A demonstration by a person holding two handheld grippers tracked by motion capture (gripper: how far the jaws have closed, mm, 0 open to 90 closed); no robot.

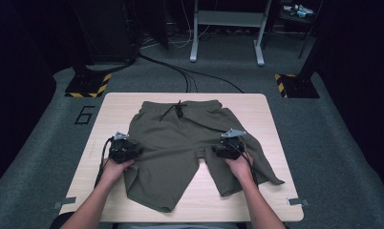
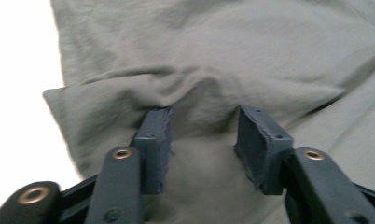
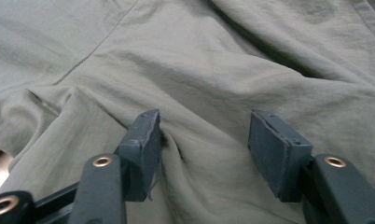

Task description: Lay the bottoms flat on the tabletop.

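A pair of olive-green shorts (image 1: 180, 138) lies spread on the light wooden table (image 1: 271, 119), waistband and black drawstring (image 1: 178, 110) at the far side, legs toward me. My left gripper (image 1: 133, 149) rests at the outer edge of the left leg, open; its pads (image 2: 154, 140) press down on a raised fold of fabric (image 2: 199, 88) between them. My right gripper (image 1: 218, 151) sits on the inner part of the right leg, open, with cloth (image 3: 204, 140) wrinkling between its spread pads (image 3: 279, 149).
Bare tabletop (image 1: 104, 129) shows left of the shorts and along the near edge. Beyond the table are grey carpet, black cables (image 1: 190, 76), a metal stand (image 1: 228, 28) and yellow-black striped bases (image 1: 87, 86).
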